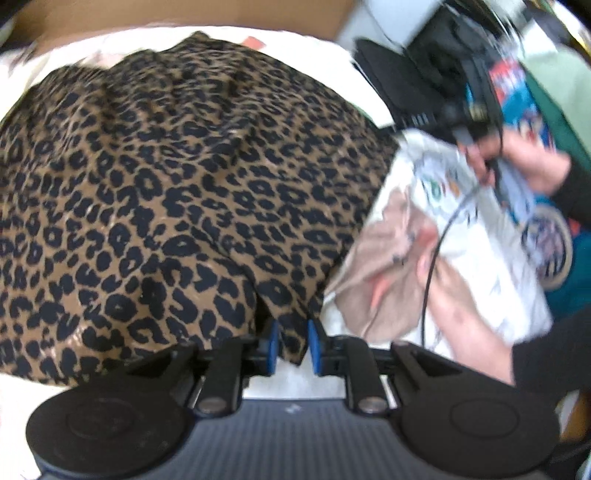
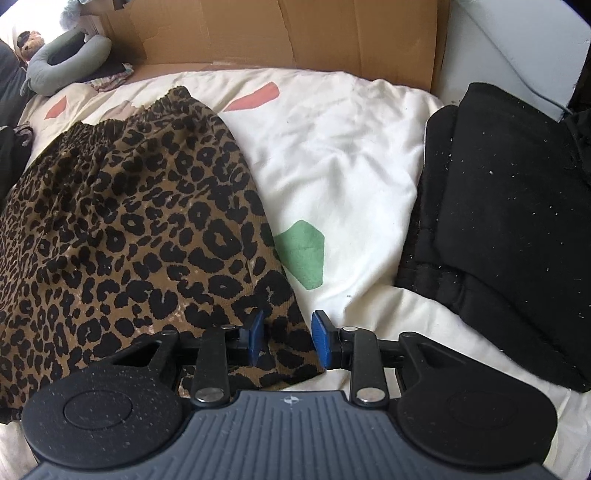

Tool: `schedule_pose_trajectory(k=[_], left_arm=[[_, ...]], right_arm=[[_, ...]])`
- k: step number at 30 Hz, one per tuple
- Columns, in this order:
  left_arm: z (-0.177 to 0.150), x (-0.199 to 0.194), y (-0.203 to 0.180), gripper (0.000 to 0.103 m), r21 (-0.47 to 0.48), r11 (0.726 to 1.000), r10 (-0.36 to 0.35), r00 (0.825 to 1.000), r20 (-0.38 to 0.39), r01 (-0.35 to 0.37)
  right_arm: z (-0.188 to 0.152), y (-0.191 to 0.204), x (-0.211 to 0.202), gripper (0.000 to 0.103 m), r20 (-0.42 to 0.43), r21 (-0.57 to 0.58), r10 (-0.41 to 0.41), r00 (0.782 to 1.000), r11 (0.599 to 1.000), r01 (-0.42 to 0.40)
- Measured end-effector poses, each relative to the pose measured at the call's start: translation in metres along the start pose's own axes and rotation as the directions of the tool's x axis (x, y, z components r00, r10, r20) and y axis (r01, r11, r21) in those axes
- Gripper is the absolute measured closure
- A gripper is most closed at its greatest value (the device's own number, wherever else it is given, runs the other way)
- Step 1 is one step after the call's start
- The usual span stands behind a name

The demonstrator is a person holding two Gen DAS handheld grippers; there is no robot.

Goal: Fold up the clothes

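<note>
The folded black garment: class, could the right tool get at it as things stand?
Probably yes. The right tool stands open over the leopard-print skirt's corner, and only bare white bedding separates it from the folded black garment.

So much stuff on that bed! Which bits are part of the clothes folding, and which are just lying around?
Part of the job:
- leopard-print skirt
- left gripper, cloth between its jaws
- right gripper, jaws apart over the skirt's corner
- folded black garment, probably already done

Just lying about:
- white duvet
- cardboard sheet
- grey neck pillow
</note>
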State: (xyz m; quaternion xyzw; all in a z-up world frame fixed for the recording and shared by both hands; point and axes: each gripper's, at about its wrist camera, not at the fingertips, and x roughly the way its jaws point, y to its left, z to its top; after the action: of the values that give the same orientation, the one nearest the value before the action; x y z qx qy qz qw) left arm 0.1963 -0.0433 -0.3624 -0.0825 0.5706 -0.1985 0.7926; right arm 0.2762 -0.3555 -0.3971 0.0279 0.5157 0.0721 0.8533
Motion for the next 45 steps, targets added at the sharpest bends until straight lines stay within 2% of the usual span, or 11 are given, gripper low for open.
schedule_pose_trajectory(k=[7,9,11,14,22,27,31,33,34,37,45], left_arm=[[0.003,0.018,0.027,0.087,-0.221,0.975,-0.037,0.999,0.007,0.038],[0.002,0.02,0.025,0.087,-0.225,0.974,-0.041,0.999,-0.001,0.04],[0.002,0.025,0.022,0.089,-0.214,0.976,-0.042,0.999,-0.005,0.04],[0.001,0.03,0.021,0.1,-0.206,0.978,-0.036,0.999,-0.017,0.032],[-0.006,0.036,0.014,0.101,-0.174,0.984,-0.051,0.997,-0.06,0.04],[-0.011,0.043,0.013,0.099,-0.115,0.993,0.003,0.994,-0.111,-0.016],[-0.014,0.033,0.019,0.084,-0.116,0.993,0.012,0.993,-0.119,-0.026],[-0.015,0.025,0.025,0.084,-0.143,0.989,0.007,0.994,-0.113,-0.023],[-0.015,0.022,0.028,0.082,-0.16,0.987,0.004,0.994,-0.112,-0.022],[-0.017,0.018,0.037,0.074,-0.226,0.974,-0.009,0.994,-0.11,-0.016],[-0.02,0.016,0.06,0.073,-0.446,0.891,-0.115,0.993,-0.041,0.085]], right_arm=[[-0.002,-0.006,0.012,0.068,-0.044,0.028,0.022,0.999,0.999,-0.021],[-0.001,-0.003,0.013,0.081,-0.051,0.011,0.024,0.998,1.0,-0.023],[0.0,0.0,0.013,0.1,-0.054,-0.012,0.017,0.998,1.0,-0.018],[0.002,0.002,0.009,0.103,-0.053,-0.036,0.004,0.999,0.999,-0.006],[0.011,-0.001,-0.009,0.103,-0.053,-0.062,-0.007,0.999,0.998,0.004],[0.015,0.0,-0.004,0.103,-0.055,-0.086,-0.002,0.998,0.996,-0.003],[0.015,-0.008,0.005,0.099,-0.057,-0.033,0.024,0.998,0.999,-0.026],[0.011,-0.012,0.001,0.097,-0.039,-0.007,0.044,0.998,0.999,-0.045],[0.011,-0.013,0.0,0.091,-0.032,-0.001,0.051,0.998,0.999,-0.051],[0.01,-0.017,-0.002,0.076,-0.02,0.015,0.063,0.998,0.998,-0.063],[0.009,-0.025,-0.003,0.075,-0.009,0.054,0.081,0.997,0.995,-0.08]])
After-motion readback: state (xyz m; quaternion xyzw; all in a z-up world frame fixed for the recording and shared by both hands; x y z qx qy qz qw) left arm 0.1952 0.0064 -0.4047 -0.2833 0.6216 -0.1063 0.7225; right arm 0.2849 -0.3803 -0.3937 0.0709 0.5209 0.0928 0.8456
